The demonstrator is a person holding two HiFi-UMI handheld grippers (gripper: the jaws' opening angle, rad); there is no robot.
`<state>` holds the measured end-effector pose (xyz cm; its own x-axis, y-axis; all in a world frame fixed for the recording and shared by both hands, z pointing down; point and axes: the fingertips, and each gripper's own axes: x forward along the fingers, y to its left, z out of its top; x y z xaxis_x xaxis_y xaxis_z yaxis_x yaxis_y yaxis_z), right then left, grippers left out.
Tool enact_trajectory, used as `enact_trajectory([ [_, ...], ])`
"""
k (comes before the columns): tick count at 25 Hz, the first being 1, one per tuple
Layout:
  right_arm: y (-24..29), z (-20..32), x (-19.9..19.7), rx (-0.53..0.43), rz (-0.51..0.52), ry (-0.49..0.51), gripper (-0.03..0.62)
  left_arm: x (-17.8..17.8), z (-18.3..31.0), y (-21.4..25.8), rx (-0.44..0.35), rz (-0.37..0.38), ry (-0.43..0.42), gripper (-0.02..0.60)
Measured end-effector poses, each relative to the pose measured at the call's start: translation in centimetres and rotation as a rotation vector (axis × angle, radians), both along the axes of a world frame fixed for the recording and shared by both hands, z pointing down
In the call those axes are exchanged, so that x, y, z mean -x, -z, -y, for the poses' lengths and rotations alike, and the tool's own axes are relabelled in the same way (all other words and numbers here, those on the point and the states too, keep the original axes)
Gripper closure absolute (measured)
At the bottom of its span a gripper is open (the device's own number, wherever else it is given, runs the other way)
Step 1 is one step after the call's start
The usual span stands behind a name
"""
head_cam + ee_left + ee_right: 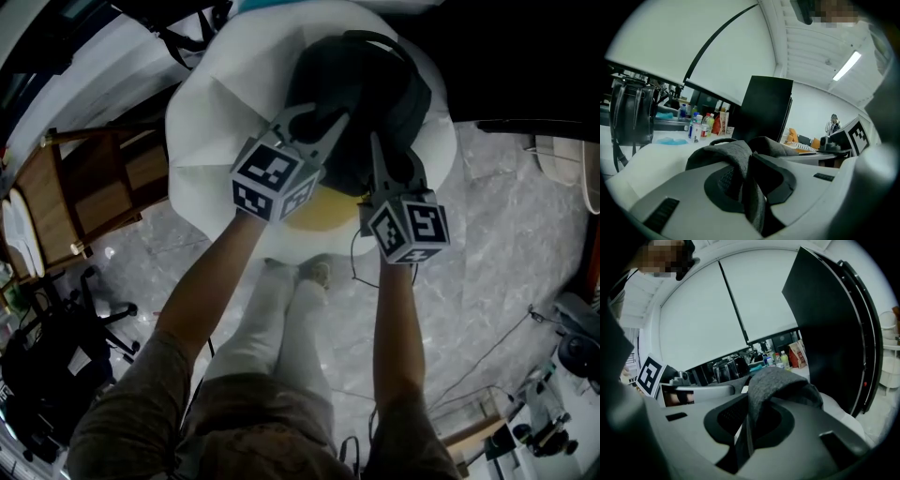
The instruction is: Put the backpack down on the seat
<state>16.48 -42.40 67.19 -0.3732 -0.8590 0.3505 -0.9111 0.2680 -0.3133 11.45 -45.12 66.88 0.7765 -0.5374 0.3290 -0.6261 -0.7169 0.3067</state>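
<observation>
In the head view a dark backpack hangs just over a white rounded seat. My left gripper reaches in from the lower left and my right gripper from below, both at the backpack's near side. In the left gripper view the left gripper is shut on a grey backpack strap that folds between the jaws. The right gripper is likewise shut on a grey strap. Most of the backpack's body is hidden in both gripper views.
A wooden chair stands left of the seat and a black office chair at the lower left. Cables lie on the marble floor. Bottles and a black bag sit on a counter; a black panel stands close by.
</observation>
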Motion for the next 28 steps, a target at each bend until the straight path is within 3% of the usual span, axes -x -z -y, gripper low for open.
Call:
enact_trajectory([
  [10, -4.0, 1.6, -0.2, 0.009, -0.046, -0.037, 0.546, -0.3, 1.3, -3.5, -0.019, 0.04, 0.032, 0.525],
  [16, -5.0, 1.3, -0.7, 0.025, -0.065, -0.095, 0.471, 0.1, 1.5, -4.5, 0.0, 0.056, 0.062, 0.494],
  [23, -5.8, 0.5, -1.1, 0.078, -0.053, -0.148, 0.315, 0.7, 0.3, -5.7, 0.031, 0.1, 0.08, 0.291],
  [28, -6.4, -0.5, -2.4, 0.141, -0.098, -0.219, 0.273, 0.9, -0.4, -4.9, 0.058, 0.092, 0.088, 0.267],
])
